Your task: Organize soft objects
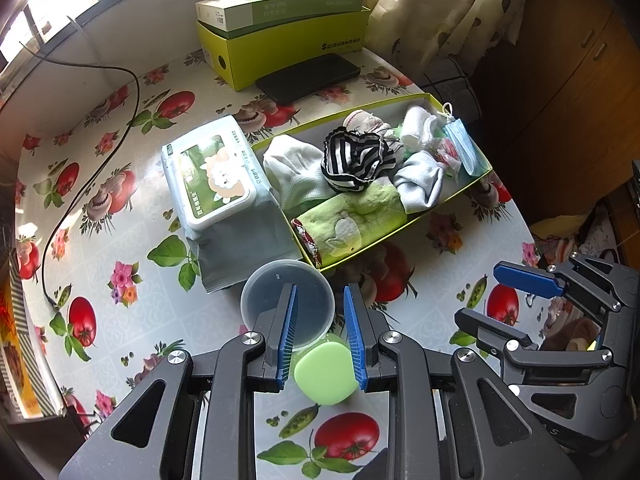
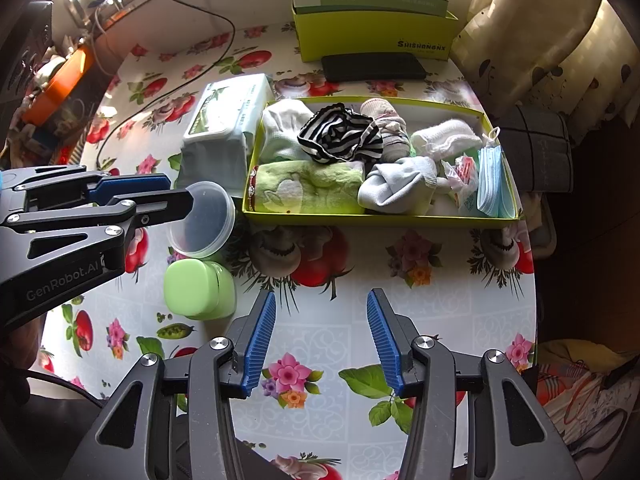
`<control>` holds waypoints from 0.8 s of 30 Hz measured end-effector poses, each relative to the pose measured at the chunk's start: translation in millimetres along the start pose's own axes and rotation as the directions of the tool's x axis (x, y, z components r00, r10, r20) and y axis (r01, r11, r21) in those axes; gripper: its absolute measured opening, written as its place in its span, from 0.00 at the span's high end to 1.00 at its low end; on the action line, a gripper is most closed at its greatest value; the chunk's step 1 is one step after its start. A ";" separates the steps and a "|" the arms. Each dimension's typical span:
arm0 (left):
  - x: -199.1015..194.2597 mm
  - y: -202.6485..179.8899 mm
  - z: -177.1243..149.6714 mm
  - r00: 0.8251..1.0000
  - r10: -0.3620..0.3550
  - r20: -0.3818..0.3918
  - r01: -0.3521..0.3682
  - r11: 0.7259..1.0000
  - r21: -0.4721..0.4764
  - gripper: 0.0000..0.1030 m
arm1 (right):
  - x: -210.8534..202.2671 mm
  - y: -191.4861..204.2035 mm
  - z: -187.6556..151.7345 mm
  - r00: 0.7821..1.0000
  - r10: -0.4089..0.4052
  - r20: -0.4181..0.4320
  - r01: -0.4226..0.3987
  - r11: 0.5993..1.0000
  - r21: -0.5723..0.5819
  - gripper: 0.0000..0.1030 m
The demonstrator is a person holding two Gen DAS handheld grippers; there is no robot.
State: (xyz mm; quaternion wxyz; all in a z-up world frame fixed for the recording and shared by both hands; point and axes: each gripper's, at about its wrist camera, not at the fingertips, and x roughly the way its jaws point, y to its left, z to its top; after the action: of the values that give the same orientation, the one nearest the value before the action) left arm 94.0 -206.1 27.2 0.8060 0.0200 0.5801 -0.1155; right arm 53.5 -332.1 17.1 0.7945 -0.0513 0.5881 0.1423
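A shallow green tray (image 2: 380, 220) holds the soft things: a green towel (image 2: 308, 190), a striped cloth (image 2: 340, 134), white and grey socks (image 2: 396, 186) and blue face masks (image 2: 490, 180). The left wrist view shows the same tray (image 1: 320, 126), towel (image 1: 352, 216) and striped cloth (image 1: 356, 160). My left gripper (image 1: 320, 292) hangs open over a clear plastic cup (image 1: 288, 300) and a green lidded box (image 1: 326, 372), pressing on neither. It shows in the right wrist view too, my left gripper (image 2: 180, 192). My right gripper (image 2: 321, 296) stands open above bare tablecloth, nothing between its fingers.
A wet-wipes pack (image 1: 216, 176) lies left of the tray. Behind stand stacked green boxes (image 1: 280, 28) and a black phone (image 1: 308, 76). A black cable (image 1: 100, 152) runs over the flowered tablecloth. The table edge curves on the right, by a curtain (image 2: 540, 40).
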 end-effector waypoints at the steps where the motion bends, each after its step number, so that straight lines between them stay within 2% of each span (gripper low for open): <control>1: 0.1 -0.1 0.2 1.000 0.000 0.000 0.000 1.000 0.000 0.76 | 0.0 0.2 -0.1 1.000 0.001 0.000 -0.001 1.000 0.000 0.54; 24: 1.6 -0.1 -1.0 1.000 -0.002 -0.005 0.002 1.000 -0.001 0.76 | -0.3 1.3 2.8 1.000 0.003 0.000 -0.003 1.000 -0.010 0.54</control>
State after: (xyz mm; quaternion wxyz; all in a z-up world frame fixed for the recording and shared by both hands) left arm 93.6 -206.3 25.4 0.8046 0.0193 0.5821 -0.1159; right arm 55.7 -330.3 18.3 0.7941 -0.0544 0.5874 0.1463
